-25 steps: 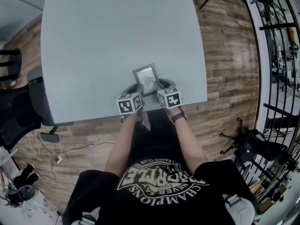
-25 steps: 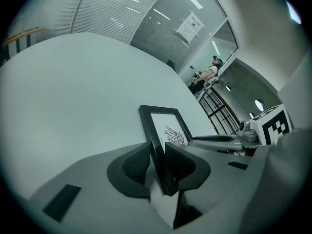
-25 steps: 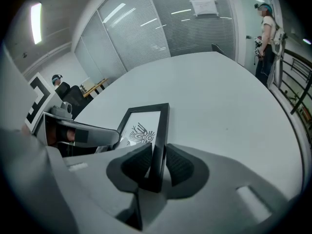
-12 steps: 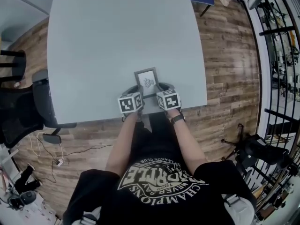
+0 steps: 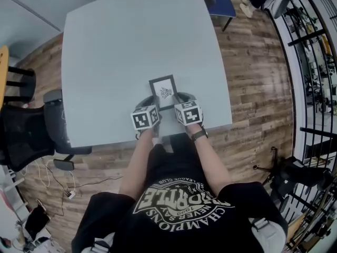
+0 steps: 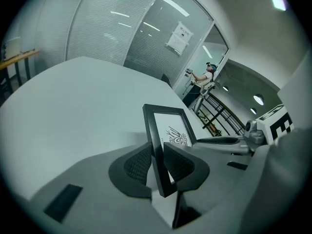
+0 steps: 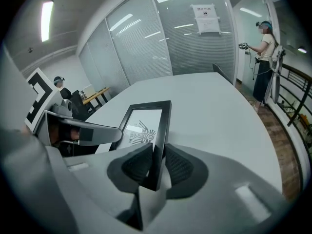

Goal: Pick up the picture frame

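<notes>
A small black picture frame (image 5: 162, 91) with a white print hangs just above the grey table (image 5: 116, 51), near its front edge. My left gripper (image 5: 151, 101) is shut on the frame's left edge. In the left gripper view, the frame (image 6: 168, 128) stands tilted with its black rim pinched between the pads of the left gripper (image 6: 158, 162). My right gripper (image 5: 179, 98) is shut on the frame's right edge. In the right gripper view, that edge of the frame (image 7: 146, 121) is clamped in the right gripper (image 7: 157, 165), and the opposite gripper's finger (image 7: 83, 130) shows at the left.
A black office chair (image 5: 26, 133) stands at the table's left and a blue chair (image 5: 221, 4) at its far right corner. A metal railing (image 5: 310, 62) runs along the right over the wood floor. Another person (image 7: 265, 38) stands far off by the glass wall.
Both grippers have closed on the frame's side edges and risen a little, lifting the frame off the tabletop. The head camera's view has drifted, so the table sits further right.
</notes>
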Demonstrator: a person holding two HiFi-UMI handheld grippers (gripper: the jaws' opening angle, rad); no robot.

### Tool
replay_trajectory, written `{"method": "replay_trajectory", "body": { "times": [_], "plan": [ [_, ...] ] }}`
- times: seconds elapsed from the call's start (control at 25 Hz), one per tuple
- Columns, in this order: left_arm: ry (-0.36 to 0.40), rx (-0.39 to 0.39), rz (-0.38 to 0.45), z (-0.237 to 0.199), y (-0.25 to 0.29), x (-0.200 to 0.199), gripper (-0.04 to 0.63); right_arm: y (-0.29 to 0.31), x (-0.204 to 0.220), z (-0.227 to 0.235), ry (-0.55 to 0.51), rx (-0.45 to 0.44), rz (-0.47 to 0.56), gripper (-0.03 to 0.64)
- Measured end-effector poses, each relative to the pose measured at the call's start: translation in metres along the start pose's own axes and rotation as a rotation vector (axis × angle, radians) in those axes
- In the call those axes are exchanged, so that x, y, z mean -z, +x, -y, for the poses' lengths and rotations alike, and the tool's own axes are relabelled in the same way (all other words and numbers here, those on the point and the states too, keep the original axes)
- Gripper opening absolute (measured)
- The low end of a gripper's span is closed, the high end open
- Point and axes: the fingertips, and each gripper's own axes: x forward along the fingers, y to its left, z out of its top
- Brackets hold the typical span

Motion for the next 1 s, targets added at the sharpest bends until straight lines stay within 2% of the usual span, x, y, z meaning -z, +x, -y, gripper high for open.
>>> {"method": "replay_trajectory", "body": {
  "times": [0.2,0.68,1.0],
  "plan": [
    [0.050,-0.007,0.091,0.015,-0.020,-0.044,0.078,-0.020,-0.044,-0.001,-0.018,0.017,0.094,0.077],
    [0.215,0.002,0.375,0.056,-0.099,-0.157,0.072,-0.090,-0.161,-0.025,-0.082,0.064,0.388,0.072],
    [0.319,0.011,0.523,0.085,-0.149,-0.204,0.071,-0.141,-0.213,-0.042,-0.127,0.099,0.555,0.071]
  ]
}}
